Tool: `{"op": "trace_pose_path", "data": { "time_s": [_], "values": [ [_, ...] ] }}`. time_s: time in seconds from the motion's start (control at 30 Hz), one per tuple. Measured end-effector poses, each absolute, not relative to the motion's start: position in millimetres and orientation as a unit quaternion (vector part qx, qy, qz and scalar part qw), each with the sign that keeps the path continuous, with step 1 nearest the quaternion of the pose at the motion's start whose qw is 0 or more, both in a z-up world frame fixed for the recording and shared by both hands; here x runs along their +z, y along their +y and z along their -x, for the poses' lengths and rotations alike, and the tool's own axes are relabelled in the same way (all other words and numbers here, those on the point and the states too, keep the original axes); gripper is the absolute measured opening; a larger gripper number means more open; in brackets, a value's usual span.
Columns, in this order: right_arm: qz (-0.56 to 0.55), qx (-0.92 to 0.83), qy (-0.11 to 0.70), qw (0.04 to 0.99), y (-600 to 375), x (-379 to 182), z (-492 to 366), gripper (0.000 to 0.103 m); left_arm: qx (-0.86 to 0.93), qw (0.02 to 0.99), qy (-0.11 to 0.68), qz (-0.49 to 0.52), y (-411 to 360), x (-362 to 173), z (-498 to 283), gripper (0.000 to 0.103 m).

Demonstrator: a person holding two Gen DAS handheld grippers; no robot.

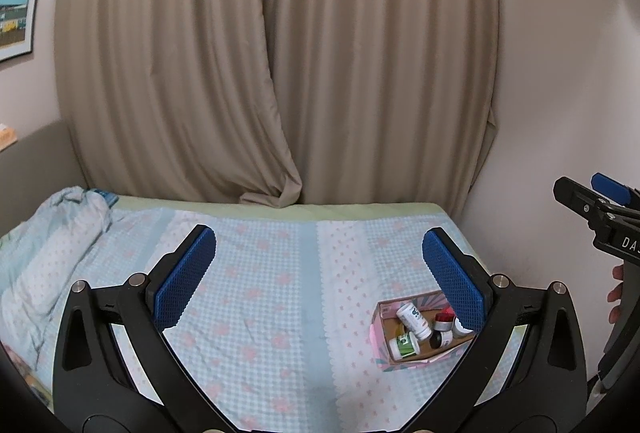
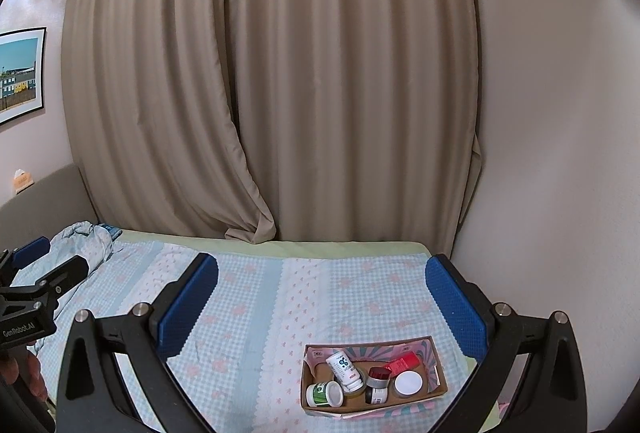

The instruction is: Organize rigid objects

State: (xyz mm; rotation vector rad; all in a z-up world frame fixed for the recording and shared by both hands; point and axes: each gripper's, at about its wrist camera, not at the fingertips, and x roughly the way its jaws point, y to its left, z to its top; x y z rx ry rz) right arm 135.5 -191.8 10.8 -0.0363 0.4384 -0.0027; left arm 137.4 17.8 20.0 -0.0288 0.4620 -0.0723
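A shallow cardboard box with pink sides lies on the bed near its right edge; it also shows in the left wrist view. Inside lie a white bottle, a green-labelled jar, a dark-capped jar, a white-lidded jar and a red box. My left gripper is open and empty above the bed, the box behind its right finger. My right gripper is open and empty, held above and behind the box.
The bed has a blue checked sheet with pink flowers. A crumpled blanket lies at its left end. Beige curtains hang behind the bed and a wall runs along its right side.
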Motion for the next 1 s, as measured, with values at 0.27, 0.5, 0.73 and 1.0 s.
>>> {"op": "trace_pose_path", "data": {
  "time_s": [0.27,0.5,0.73,1.0],
  "values": [
    [0.019,-0.001,0.218,0.976,-190.0,8.9,-135.2,0.103,-0.034,0.974,0.224,0.013,17.6,19.9,-133.4,0.103],
    [0.019,-0.001,0.217,0.976,-189.6,8.6,-134.1,0.103,-0.044,0.974,0.224,0.016,18.3,17.8,-132.4,0.103],
    [0.019,-0.002,0.218,0.976,-188.9,7.4,-133.6,0.103,-0.044,0.973,0.226,0.005,13.2,16.0,-132.7,0.103],
    [0.02,-0.006,0.223,0.975,-186.7,4.7,-130.5,0.103,-0.048,0.974,0.218,0.039,25.7,11.0,-131.9,0.103]
  ]
}}
